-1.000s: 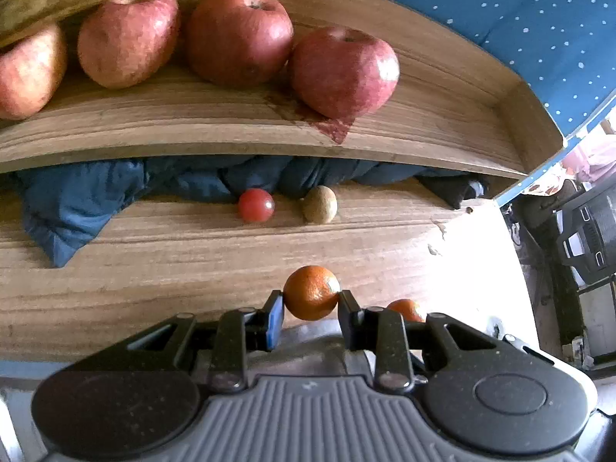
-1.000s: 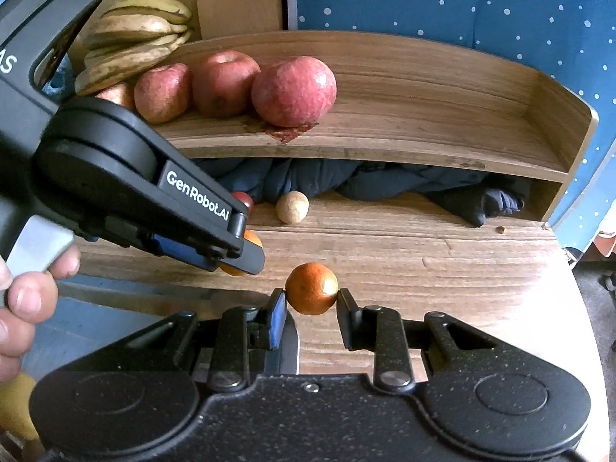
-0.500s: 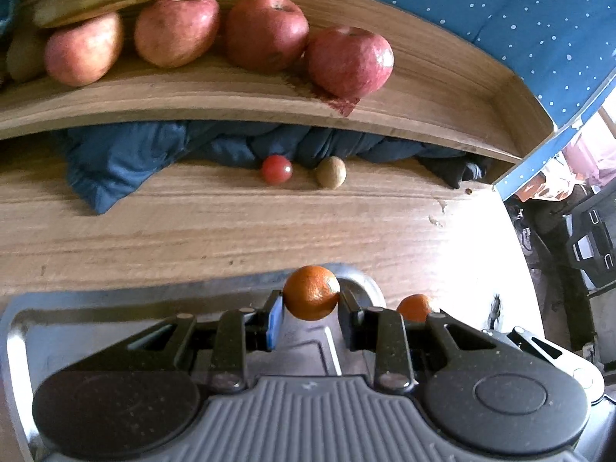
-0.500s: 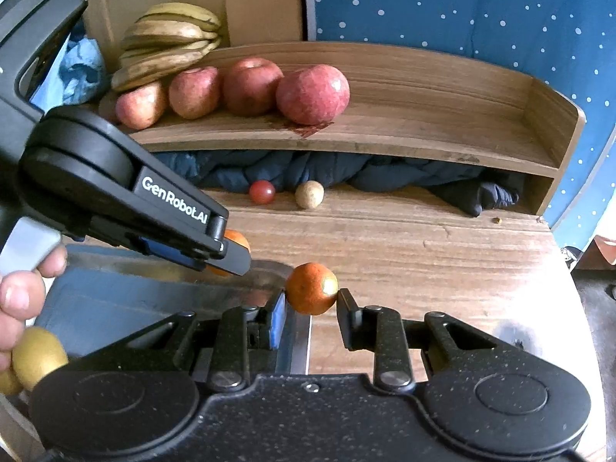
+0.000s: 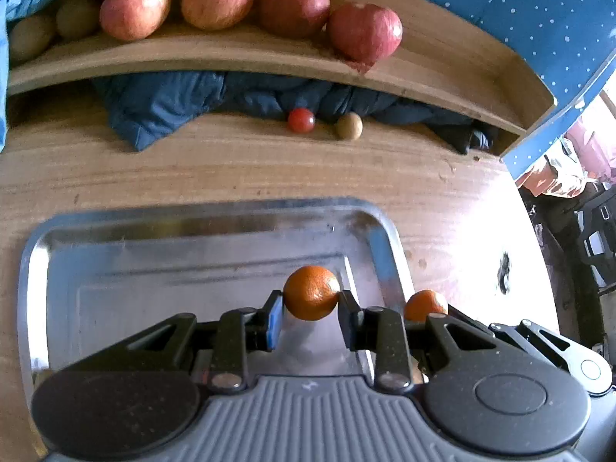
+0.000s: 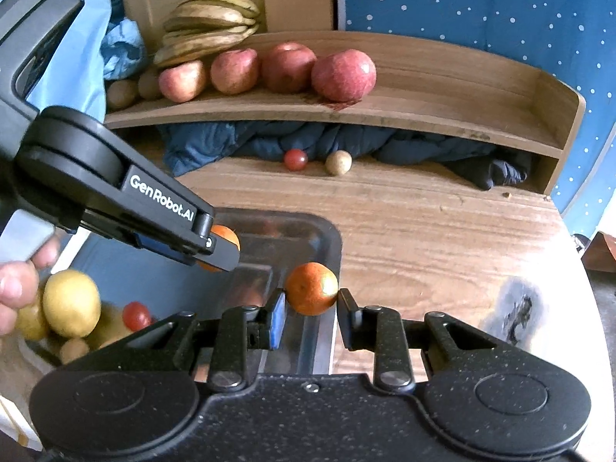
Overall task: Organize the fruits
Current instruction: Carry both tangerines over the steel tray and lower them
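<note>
In the left wrist view, our left gripper [image 5: 311, 306] has its jaws clamped on a small orange [image 5: 312, 292], held over the right part of a shiny metal tray [image 5: 115, 269] that lies on the wooden table [image 5: 231, 169]. Just to the right, beyond the tray's rim, we see a second orange [image 5: 425, 304] behind our gripper's body, with part of the other gripper beside it. Farther back, a cherry tomato [image 5: 301, 119] and a small tan round fruit [image 5: 348, 126] lie near each other on the table at the edge of a dark blue cloth [image 5: 161, 111] bundled under the wooden shelf [image 5: 231, 57]. On the shelf, four red apples [image 5: 292, 4] sit in a row. In the right wrist view, our right gripper [image 6: 311, 308] grips its own orange [image 6: 311, 288] between closed jaws, right at the tray's [image 6: 327, 238] right rim. To the left, the left gripper [image 6: 221, 248] reaches over the tray with its orange [image 6: 227, 236] pinched at the fingertips, and our left hand [image 6: 19, 281] shows at the frame edge. Low on the left lie a yellow lemon-like fruit [image 6: 71, 302] and a cherry tomato [image 6: 136, 315]. On the shelf [image 6: 442, 92], a bunch of bananas [image 6: 210, 25] rests above the apples [image 6: 342, 75].
</note>
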`<state>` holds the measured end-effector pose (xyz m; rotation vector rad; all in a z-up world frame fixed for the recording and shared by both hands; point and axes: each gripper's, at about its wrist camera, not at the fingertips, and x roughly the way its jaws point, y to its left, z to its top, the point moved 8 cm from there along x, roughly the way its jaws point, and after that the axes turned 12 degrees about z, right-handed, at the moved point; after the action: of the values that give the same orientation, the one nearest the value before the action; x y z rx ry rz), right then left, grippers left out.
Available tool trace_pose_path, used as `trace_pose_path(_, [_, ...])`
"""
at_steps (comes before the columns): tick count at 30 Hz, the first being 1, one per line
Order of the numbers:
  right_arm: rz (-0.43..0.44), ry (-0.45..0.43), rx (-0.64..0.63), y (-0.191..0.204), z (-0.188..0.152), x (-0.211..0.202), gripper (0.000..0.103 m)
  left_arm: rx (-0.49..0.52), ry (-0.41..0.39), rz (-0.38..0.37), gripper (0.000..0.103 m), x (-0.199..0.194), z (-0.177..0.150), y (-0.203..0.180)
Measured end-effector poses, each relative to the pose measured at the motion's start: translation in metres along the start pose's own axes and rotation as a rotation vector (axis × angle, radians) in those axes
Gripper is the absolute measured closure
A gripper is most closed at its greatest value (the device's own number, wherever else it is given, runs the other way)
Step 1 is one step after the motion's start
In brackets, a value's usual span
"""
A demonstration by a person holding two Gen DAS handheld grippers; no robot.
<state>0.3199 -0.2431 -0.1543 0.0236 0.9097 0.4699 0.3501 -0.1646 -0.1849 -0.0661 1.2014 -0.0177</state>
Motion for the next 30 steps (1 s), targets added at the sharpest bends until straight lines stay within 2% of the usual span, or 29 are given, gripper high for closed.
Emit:
trace_pose_path(11, [0.007, 0.013, -0.009, 0.007, -0.023, -0.016, 0.073, 0.002, 0.018, 0.010, 0.070, -0.009, -0.023, 0.002])
trace_pose_path(21, [-0.004, 0.051, -0.078, 0.013, -0.044, -0.023, 0.073, 0.005, 0.026, 0.017, 0.070, -0.014, -0.031, -0.001])
trace_pose_path(30, [0.005, 0.063, -0.101, 0.016, -0.048, -0.025, 0.073, -0.010, 0.028, 0.024, 0.070, -0.015, -0.035, 0.002])
